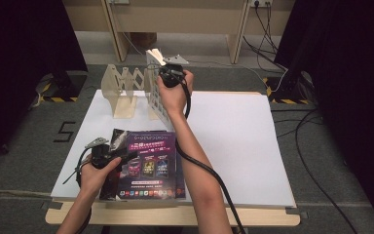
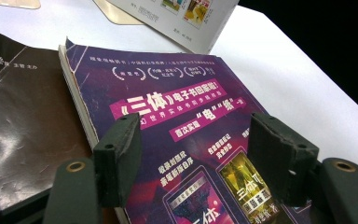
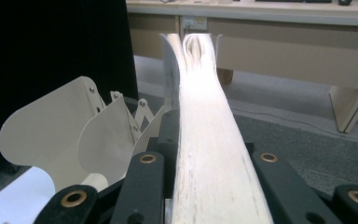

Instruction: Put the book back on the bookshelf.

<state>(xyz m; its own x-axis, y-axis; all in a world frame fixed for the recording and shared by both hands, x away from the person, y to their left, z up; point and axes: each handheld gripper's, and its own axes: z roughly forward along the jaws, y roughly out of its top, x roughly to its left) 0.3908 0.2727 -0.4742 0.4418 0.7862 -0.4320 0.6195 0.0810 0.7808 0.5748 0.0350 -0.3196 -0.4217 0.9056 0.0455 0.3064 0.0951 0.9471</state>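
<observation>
A white book (image 1: 157,100) stands upright against the right end of a folding wooden rack (image 1: 121,87) at the back of the table. My right gripper (image 1: 168,67) is shut on its top edge; in the right gripper view the pale page edges (image 3: 205,116) run up between the jaws of the right gripper (image 3: 209,156). A purple magazine (image 1: 148,163) lies flat near the front edge, partly on a dark brown one (image 1: 115,139). My left gripper (image 1: 128,157) stands open just over the purple cover (image 2: 168,93), and the left gripper's (image 2: 193,140) pads (image 2: 121,154) hold nothing.
A white sheet (image 1: 233,136) covers the tabletop, bare on its right half. The rack's rounded dividers (image 3: 51,135) stand left of the held book. Black curtains flank the table, cables (image 1: 292,122) trail on the floor at right, and a wooden desk (image 1: 175,19) stands behind.
</observation>
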